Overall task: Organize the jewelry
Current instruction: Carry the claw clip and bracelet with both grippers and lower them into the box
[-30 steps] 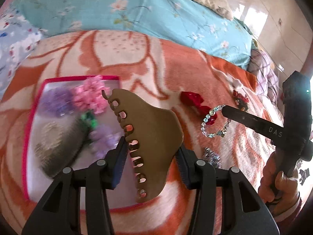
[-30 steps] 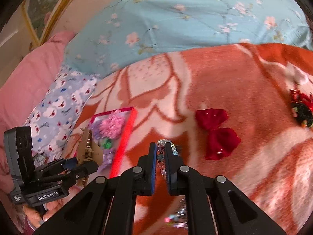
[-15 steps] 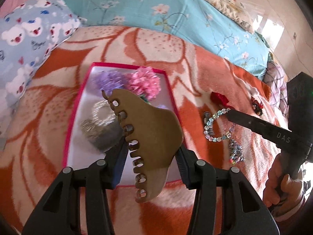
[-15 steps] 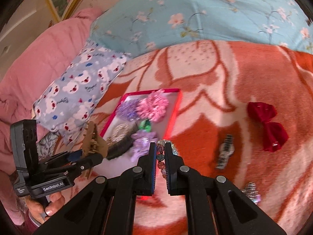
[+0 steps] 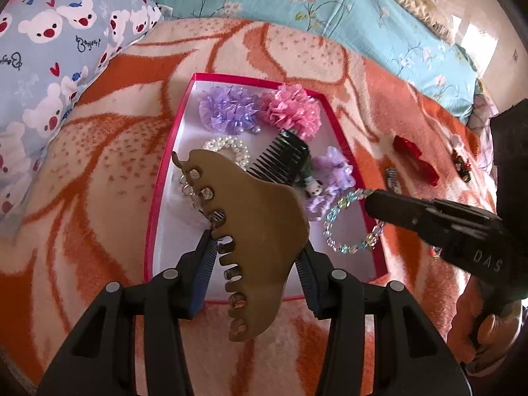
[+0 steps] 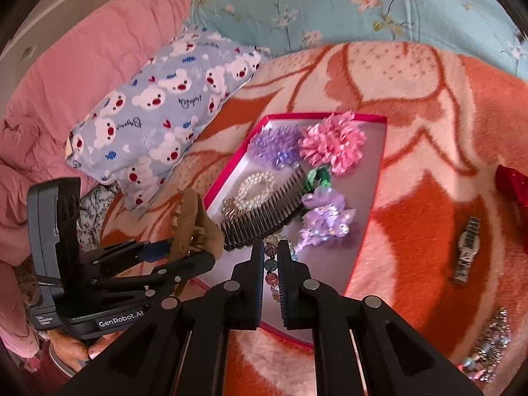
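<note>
Left wrist view, left tool [image 5: 255, 247] clamping one claw clip [image 5: 257, 231], right tool [image 6: 271, 257] pinching one bead bracelet [image 5: 349, 227], two purple bows [image 5: 227, 110].

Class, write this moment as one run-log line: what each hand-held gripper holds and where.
left hand-held gripper: shut on brown hair claw | right hand-held gripper: shut on beaded bracelet | both over pink tray

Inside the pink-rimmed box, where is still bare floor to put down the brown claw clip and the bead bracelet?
Free: the near right part of the box, between the lilac bow and the right rim, and its far right strip beside the pink flower. Crowded: the far left half, with the purple flower, pearl bracelet and black comb.
</note>
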